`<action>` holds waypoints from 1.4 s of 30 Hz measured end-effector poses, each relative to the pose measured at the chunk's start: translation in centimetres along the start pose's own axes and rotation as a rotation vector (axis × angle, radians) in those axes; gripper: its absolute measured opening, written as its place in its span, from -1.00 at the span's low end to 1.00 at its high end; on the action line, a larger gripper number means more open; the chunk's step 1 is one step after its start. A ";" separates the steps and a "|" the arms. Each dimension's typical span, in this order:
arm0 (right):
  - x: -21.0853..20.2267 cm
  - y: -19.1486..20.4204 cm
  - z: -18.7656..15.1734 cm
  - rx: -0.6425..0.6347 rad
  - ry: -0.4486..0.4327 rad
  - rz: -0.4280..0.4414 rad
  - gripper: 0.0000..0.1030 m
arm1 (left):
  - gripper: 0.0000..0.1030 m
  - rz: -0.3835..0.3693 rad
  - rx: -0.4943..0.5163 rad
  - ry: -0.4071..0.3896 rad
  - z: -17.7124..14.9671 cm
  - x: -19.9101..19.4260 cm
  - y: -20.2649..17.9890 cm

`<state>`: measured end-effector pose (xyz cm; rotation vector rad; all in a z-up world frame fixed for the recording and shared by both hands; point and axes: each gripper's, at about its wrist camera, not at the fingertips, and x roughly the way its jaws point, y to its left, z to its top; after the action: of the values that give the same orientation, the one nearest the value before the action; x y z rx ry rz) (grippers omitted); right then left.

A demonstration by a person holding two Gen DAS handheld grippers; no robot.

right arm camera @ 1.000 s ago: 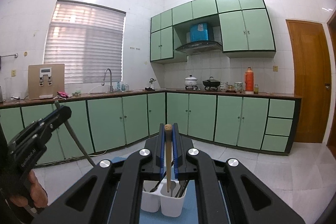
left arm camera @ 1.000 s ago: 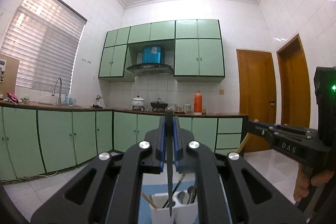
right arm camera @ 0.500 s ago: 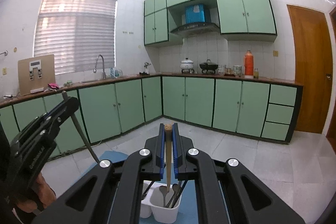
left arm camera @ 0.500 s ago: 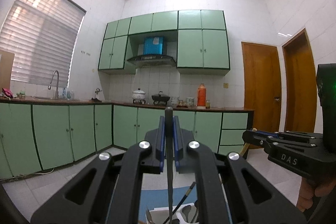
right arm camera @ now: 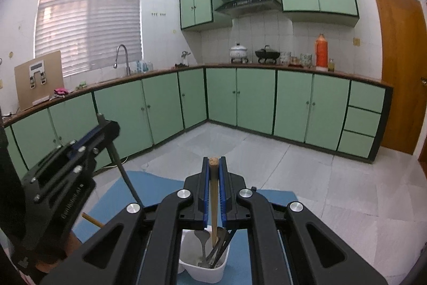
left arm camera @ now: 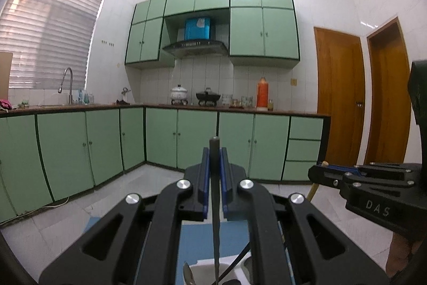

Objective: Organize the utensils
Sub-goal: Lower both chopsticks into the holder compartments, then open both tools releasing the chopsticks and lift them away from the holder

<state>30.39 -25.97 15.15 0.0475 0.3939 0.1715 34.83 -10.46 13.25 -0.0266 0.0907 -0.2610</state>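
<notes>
1. Left gripper (left arm camera: 214, 178): jaws closed on a dark utensil handle (left arm camera: 215, 205), which hangs straight down between the blue pads toward the white holder (left arm camera: 205, 273) at the lower frame edge.
2. Right gripper (right arm camera: 213, 186): jaws closed on a wooden handle (right arm camera: 213, 194), upright, with its lower end inside the white holder (right arm camera: 202, 269).
3. White holder: stands on the blue mat (right arm camera: 149, 186). The compartment under the right gripper contains metal spoons (right arm camera: 202, 239) and dark handles. A neighbouring compartment is mostly hidden.
4. Both grippers sit side by side above the holder.
5. Background: green cabinets (right arm camera: 256, 98) along the walls, with an orange flask (right arm camera: 321, 50) on the counter.
</notes>
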 end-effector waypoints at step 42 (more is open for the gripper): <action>3.2 -0.3 -4.7 0.013 0.080 0.021 -0.76 | -0.31 0.034 -0.040 0.144 -5.5 2.7 2.9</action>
<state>31.57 -25.66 9.63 0.0578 0.4746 0.1920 37.63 -8.43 7.45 -0.0459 0.2394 -0.2273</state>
